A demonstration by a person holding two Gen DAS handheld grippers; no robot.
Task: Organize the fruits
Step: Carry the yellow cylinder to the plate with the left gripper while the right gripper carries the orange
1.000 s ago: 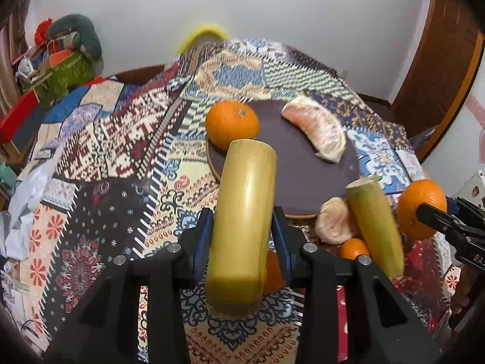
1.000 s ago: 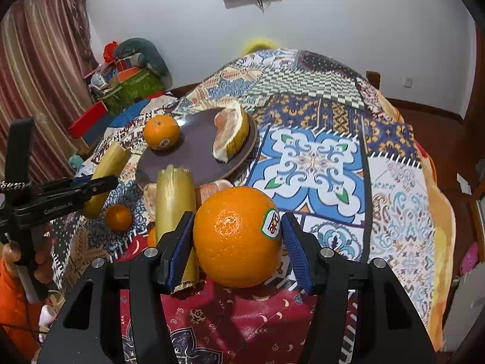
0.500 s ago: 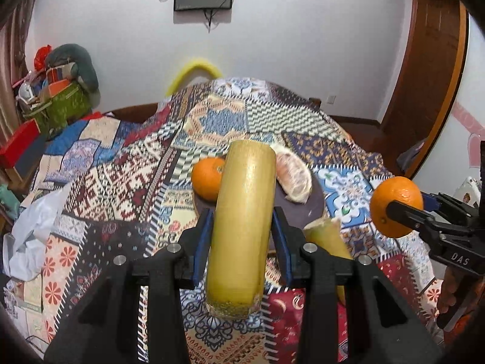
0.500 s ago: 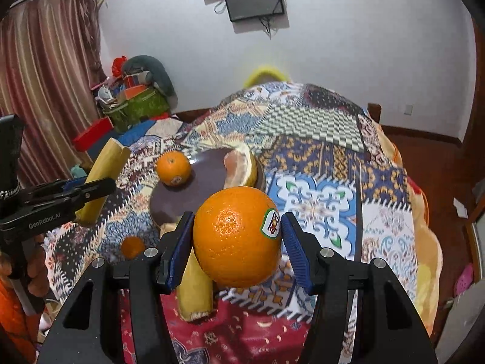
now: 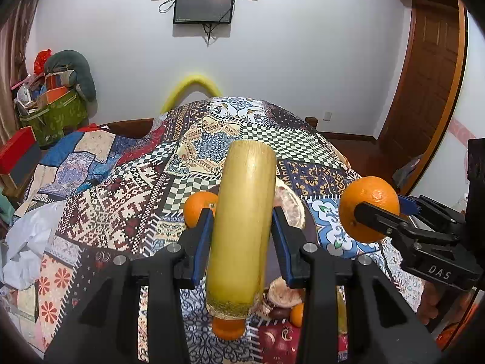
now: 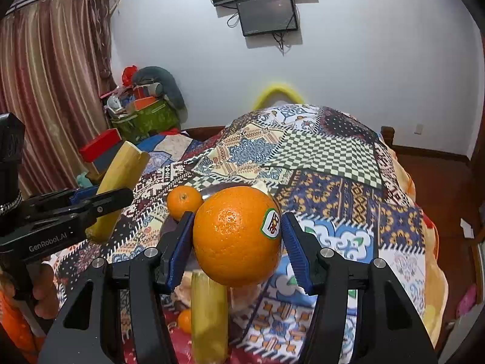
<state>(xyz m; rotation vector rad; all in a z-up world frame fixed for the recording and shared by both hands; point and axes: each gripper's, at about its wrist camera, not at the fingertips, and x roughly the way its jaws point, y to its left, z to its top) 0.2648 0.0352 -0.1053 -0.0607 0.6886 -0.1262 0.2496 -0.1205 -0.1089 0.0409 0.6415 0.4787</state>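
We hold two fruits lifted above the patchwork quilt (image 5: 127, 212).

Our left tool (image 5: 241, 239) clamps a smooth, yellow-green sugarcane stalk (image 5: 242, 227); our right tool (image 6: 238, 241) grips a round, dimpled, stickered orange (image 6: 236, 236). Below lie a dark round plate (image 5: 310, 227) bearing a small tangerine (image 6: 183, 201), peeled pomelo (image 5: 288, 209) and another cane piece (image 6: 209, 315).

Yellow-green cane stalk (image 5: 242, 224) held aloft; stickered orange (image 6: 238, 236) likewise.

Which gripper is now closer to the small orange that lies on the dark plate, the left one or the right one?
Left, though not by much. The left gripper, shut on the sugarcane piece, hangs above and just beside the small orange. The right gripper, shut on the big orange, hangs farther to the other side.
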